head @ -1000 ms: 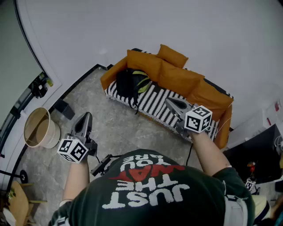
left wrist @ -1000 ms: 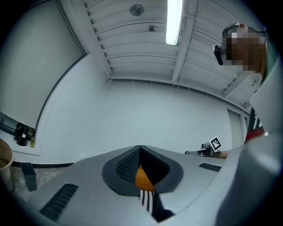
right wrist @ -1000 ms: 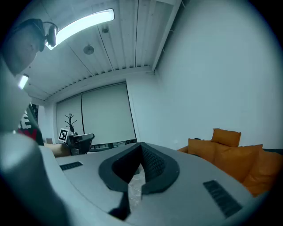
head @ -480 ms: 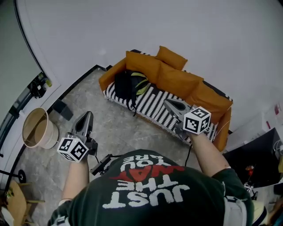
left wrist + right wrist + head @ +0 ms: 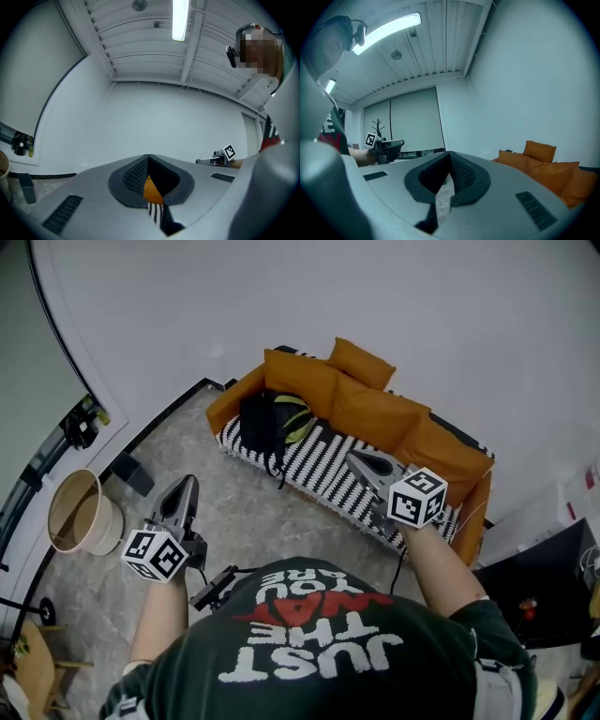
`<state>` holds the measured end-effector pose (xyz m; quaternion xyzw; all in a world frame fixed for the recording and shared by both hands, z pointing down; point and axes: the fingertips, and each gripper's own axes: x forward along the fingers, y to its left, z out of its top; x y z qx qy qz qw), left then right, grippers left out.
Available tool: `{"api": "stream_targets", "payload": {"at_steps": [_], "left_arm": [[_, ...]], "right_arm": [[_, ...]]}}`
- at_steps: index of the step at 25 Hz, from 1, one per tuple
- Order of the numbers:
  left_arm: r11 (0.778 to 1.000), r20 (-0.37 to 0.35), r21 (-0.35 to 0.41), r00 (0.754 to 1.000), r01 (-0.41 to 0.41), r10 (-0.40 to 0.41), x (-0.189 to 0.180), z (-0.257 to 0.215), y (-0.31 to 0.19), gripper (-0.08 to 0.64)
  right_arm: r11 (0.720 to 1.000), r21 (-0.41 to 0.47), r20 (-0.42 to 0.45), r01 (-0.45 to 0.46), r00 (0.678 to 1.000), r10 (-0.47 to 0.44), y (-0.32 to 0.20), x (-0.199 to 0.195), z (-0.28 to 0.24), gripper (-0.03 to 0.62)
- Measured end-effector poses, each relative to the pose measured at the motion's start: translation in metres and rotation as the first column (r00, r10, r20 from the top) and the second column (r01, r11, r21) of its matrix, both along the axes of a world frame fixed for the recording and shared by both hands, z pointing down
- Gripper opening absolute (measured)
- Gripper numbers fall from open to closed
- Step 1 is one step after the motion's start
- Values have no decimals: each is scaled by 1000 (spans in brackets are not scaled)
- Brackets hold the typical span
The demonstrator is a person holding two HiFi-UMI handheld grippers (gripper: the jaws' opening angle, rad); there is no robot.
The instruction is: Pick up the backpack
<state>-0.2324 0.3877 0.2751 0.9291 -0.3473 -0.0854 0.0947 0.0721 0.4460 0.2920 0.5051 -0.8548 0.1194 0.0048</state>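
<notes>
A black backpack [image 5: 267, 423] with a yellow-green panel stands upright at the left end of an orange sofa [image 5: 375, 409], on its black-and-white striped seat. My left gripper [image 5: 185, 483] hangs shut over the grey floor, well short of the sofa and to the left of the backpack. My right gripper [image 5: 354, 459] is shut and empty above the striped seat, to the right of the backpack. Neither touches the bag. In the left gripper view the left gripper [image 5: 149, 156] shows only a sliver of orange and stripes through its shut jaws. In the right gripper view the right gripper [image 5: 450, 153] points along the wall, the sofa's cushions [image 5: 543, 161] to its right.
A round beige bin [image 5: 82, 513] stands on the floor at the left, a small dark block [image 5: 133, 472] beside it by the wall. A black cabinet [image 5: 548, 573] is right of the sofa. A wooden chair [image 5: 36, 673] sits at the lower left.
Both grippers have drifted a little with the person, still shut. The sofa and backpack sit slightly further left in the head view than a second ago.
</notes>
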Motion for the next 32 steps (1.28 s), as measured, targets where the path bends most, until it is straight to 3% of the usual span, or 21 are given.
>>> {"api": "stream_targets", "payload": {"at_steps": [11, 18, 23, 32], "left_arm": [[999, 30, -32, 999, -18, 19, 72, 6, 2, 11], [998, 36, -66, 999, -15, 18, 78, 23, -40, 11], [995, 32, -90, 999, -38, 41, 69, 48, -113, 11], [984, 13, -90, 988, -153, 155, 52, 64, -323, 11]], "right_arm": [[999, -17, 23, 33, 999, -33, 9, 56, 16, 26], [998, -64, 30, 24, 999, -22, -28, 69, 42, 26], [996, -93, 20, 4, 1000, -3, -97, 60, 60, 26], [992, -107, 5, -69, 998, 70, -287, 22, 66, 26]]}}
